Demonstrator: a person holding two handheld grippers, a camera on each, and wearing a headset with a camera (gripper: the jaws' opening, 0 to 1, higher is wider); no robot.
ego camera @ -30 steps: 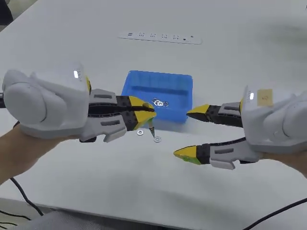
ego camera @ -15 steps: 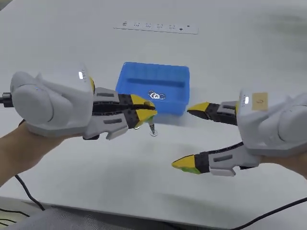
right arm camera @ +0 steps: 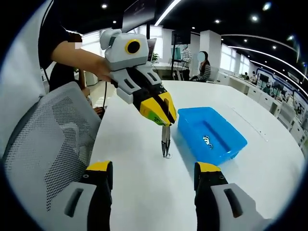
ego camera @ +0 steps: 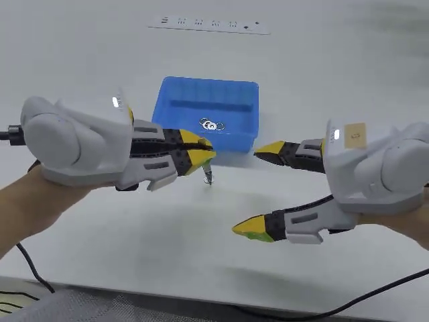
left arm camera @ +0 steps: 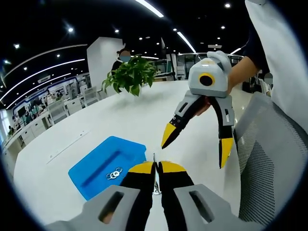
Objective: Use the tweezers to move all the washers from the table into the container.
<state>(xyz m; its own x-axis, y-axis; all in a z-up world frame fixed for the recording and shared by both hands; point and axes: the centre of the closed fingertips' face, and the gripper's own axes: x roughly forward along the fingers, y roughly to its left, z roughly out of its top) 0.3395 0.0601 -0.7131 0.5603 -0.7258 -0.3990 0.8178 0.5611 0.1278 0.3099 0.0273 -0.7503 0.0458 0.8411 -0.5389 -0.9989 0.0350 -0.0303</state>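
Both grippers unchanged from earlier: left gripper clamps tweezers, tips down just before blue container; right gripper jaws wide. Container holds several washers.

On my feed, a white table bears a blue container at centre, a power strip lying well beyond it.

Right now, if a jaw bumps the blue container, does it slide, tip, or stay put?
It probably slides: the container looks like thin plastic holding just a few washers, so it is likely light, and it sits on a smooth white table. Tipping seems unlikely, since it is low and wide with a flat base. Its walls may flex a little if pushed.
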